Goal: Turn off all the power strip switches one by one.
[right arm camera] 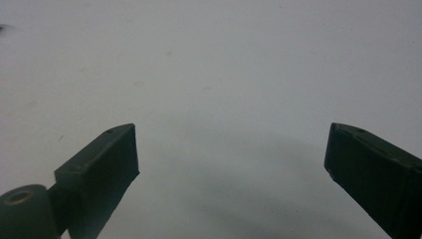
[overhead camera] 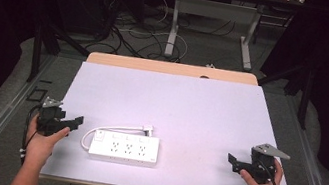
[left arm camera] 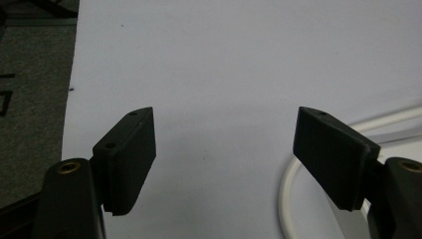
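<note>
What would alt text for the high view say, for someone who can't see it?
A white power strip with its cord looped beside it lies near the front edge of a table with a pale top. A person's hands hold open tongs on either side of it, the left tongs close to the strip and the right tongs farther off, neither touching it.

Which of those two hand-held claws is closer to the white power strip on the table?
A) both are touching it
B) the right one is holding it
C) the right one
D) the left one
D: the left claw sits just beside the power strip; the right claw is well away.
</note>
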`<state>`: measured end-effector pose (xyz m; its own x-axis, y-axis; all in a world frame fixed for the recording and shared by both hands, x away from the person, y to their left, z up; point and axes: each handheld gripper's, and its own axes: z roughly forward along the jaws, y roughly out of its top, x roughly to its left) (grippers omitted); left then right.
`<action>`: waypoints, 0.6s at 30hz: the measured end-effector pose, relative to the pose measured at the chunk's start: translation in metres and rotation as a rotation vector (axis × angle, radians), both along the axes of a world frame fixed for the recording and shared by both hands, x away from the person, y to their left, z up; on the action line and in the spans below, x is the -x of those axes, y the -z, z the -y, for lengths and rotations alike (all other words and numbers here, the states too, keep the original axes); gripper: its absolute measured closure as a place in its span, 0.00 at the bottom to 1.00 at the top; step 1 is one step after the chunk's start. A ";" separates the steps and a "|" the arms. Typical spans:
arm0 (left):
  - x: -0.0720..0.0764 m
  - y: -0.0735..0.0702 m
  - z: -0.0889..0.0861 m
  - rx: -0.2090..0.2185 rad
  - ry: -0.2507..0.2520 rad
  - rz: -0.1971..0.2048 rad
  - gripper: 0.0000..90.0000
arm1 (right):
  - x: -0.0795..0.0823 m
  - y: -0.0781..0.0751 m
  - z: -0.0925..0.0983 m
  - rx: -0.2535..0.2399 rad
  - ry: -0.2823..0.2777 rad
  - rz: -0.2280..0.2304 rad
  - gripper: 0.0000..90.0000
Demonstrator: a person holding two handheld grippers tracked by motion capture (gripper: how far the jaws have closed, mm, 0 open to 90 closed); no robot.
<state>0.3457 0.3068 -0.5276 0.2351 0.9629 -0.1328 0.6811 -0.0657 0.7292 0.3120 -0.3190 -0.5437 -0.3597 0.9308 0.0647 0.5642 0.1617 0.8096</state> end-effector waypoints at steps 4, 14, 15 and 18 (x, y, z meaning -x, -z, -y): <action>0.002 0.007 -0.001 -0.015 -0.007 0.012 0.24 | 0.000 0.001 0.001 0.003 0.000 0.000 0.07; 0.001 0.016 -0.003 0.003 -0.015 0.020 0.12 | -0.001 0.001 0.001 0.007 0.004 -0.007 0.07; 0.001 0.017 -0.002 0.014 -0.019 0.027 0.11 | -0.001 0.001 0.001 0.007 0.003 -0.007 0.07; 0.000 0.018 -0.003 0.019 -0.021 0.020 0.07 | -0.002 0.003 0.001 0.003 0.000 -0.007 0.07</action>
<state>0.3454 0.3103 -0.5454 0.2180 0.9649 -0.1463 0.6673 -0.0380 0.7439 0.3142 -0.3203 -0.5464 -0.3592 0.9310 0.0650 0.5703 0.1638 0.8050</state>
